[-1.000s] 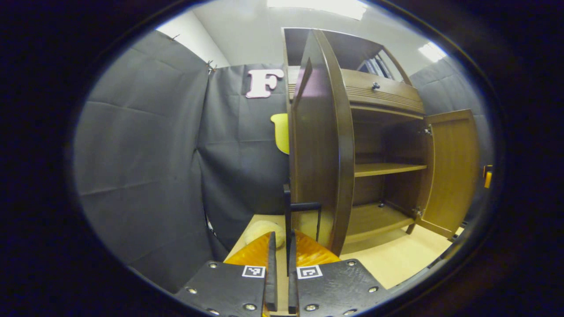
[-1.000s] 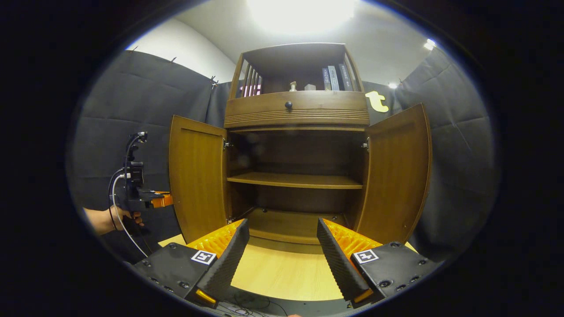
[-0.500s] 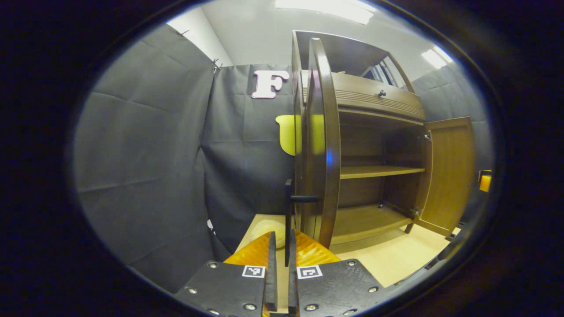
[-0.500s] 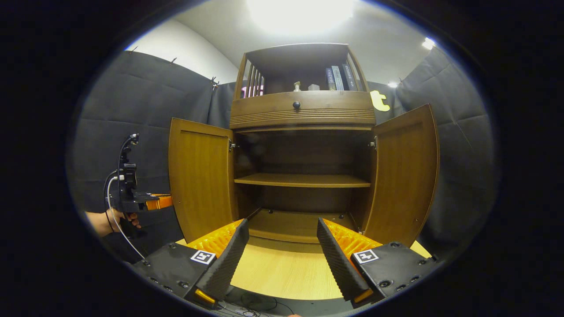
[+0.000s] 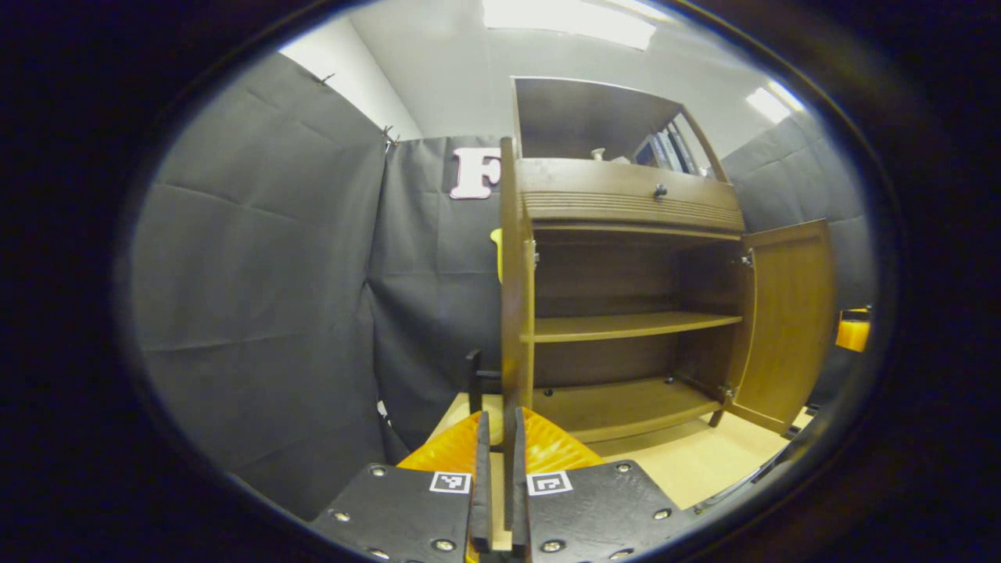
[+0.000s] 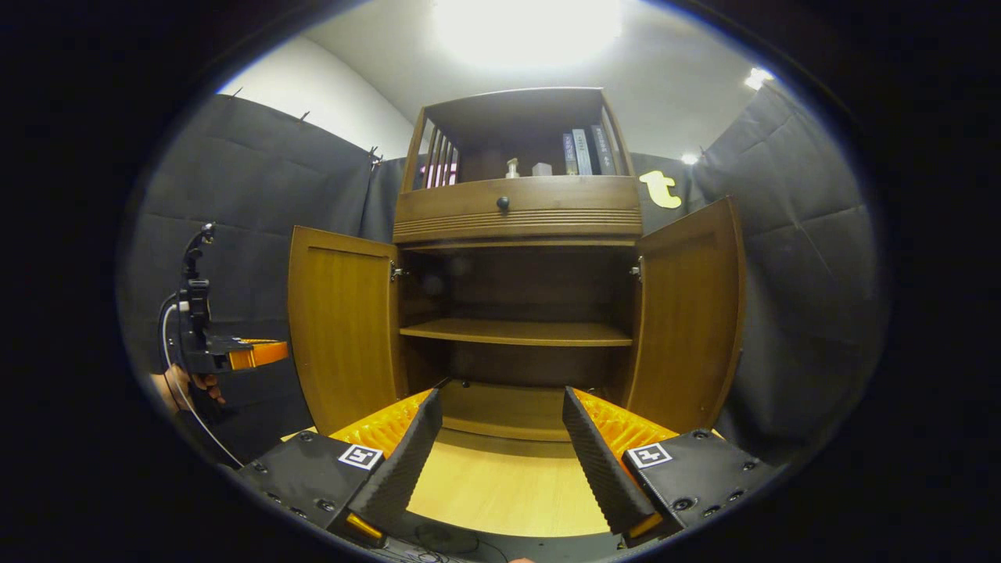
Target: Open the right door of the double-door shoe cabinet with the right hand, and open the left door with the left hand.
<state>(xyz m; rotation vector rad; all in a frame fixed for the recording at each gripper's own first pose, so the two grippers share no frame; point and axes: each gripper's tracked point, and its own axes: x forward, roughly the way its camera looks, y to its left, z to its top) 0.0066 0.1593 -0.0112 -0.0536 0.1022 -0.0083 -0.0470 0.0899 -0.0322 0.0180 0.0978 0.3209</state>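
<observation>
The wooden shoe cabinet (image 6: 516, 207) stands with both doors swung out. Its left door (image 6: 344, 328) shows its inner face; in the left gripper view the left door (image 5: 516, 274) is edge-on, with its black handle (image 5: 473, 379) just left of the edge. My left gripper (image 5: 500, 426) has its fingers almost together, and the door's edge lines up with the narrow slit. A hand (image 6: 184, 387) holds the left gripper (image 6: 278, 350) at the door's free edge. My right gripper (image 6: 500, 395) is open and empty in front of the cabinet. The right door (image 6: 688, 313) hangs wide, also the right door (image 5: 790, 320).
Inside, a bare shelf (image 6: 516, 332) spans the cabinet. A drawer with a round knob (image 6: 503, 203) sits above the doors, and books (image 6: 583, 152) and a small bottle (image 6: 512, 168) stand in the top section. A light wooden floor (image 6: 500, 493) lies in front. Black cloth walls surround the cabinet.
The left door has swung further out and now stands edge-on to the left gripper view. Its handle has passed from between the left fingers to their left. The right gripper stays open.
</observation>
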